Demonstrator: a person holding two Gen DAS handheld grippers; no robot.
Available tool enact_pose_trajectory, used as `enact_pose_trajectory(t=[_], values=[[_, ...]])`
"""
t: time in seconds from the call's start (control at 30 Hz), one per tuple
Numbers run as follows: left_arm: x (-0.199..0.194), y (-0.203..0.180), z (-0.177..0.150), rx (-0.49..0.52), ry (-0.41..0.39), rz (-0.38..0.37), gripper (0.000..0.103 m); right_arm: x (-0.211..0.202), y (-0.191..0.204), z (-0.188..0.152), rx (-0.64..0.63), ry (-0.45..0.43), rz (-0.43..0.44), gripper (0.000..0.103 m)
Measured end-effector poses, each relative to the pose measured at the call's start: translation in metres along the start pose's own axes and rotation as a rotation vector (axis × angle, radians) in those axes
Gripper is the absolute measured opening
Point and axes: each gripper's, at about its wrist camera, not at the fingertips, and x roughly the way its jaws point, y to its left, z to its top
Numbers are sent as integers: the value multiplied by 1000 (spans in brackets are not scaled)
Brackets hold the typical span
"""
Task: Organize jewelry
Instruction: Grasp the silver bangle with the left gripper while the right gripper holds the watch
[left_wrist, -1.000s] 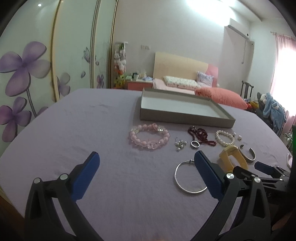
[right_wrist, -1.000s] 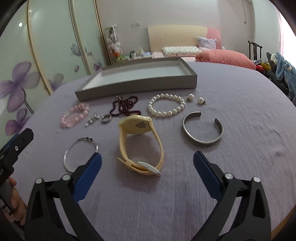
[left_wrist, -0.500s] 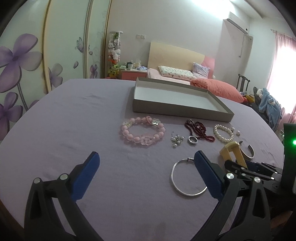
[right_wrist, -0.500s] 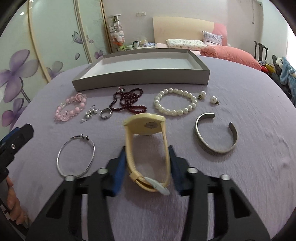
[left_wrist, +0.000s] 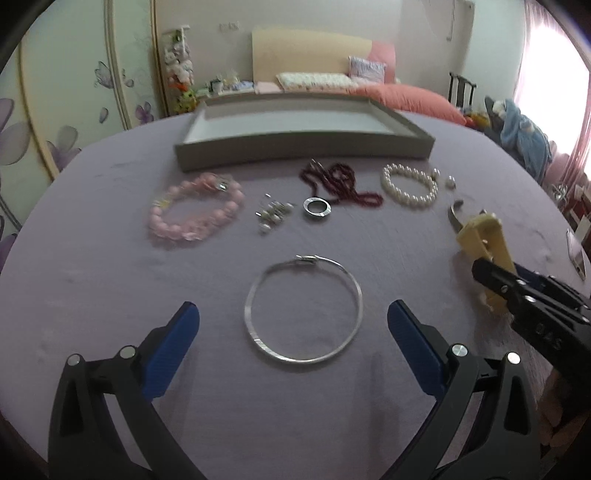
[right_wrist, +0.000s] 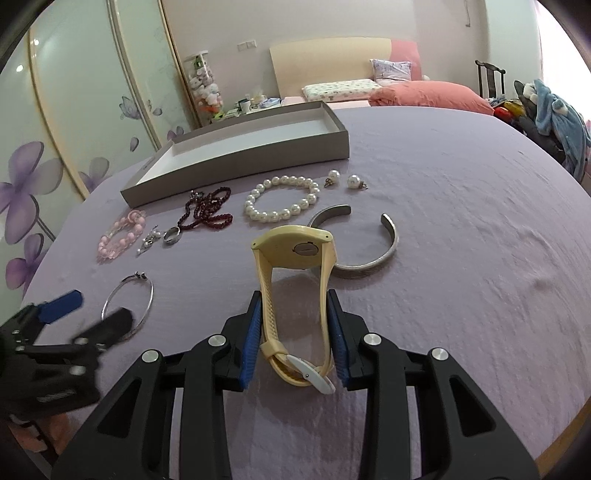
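Observation:
My right gripper (right_wrist: 294, 332) is shut on the strap of a yellow watch (right_wrist: 295, 258) and holds it lifted off the purple cloth; the watch also shows in the left wrist view (left_wrist: 484, 240). My left gripper (left_wrist: 291, 339) is open and empty, its fingers on either side of a thin silver bangle (left_wrist: 303, 308). The grey tray (left_wrist: 303, 147) stands empty at the back. In front of it lie a pink bead bracelet (left_wrist: 195, 214), a dark red bead necklace (left_wrist: 340, 182), a silver ring (left_wrist: 317, 208), a pearl bracelet (left_wrist: 410, 184) and a silver cuff (right_wrist: 365, 243).
Small earrings (left_wrist: 271, 216) lie between the pink bracelet and the ring. Two pearl earrings (right_wrist: 345, 180) lie right of the pearl bracelet. A phone (left_wrist: 576, 254) lies near the table's right edge. A bed and wardrobe stand behind the table.
My right gripper has closed on the yellow watch and lifted it off the cloth. My left gripper has moved right and now frames the silver bangle.

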Motion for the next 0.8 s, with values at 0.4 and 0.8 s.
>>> enact_pose_trajectory(t=[0.4,0.8], values=[[18,-5,6,-28,17,32,77,-7,-1,1,2,-16,27,35],[17,-13,5,-10,7,56,73,-6,8,1,-11,-12,45,35]])
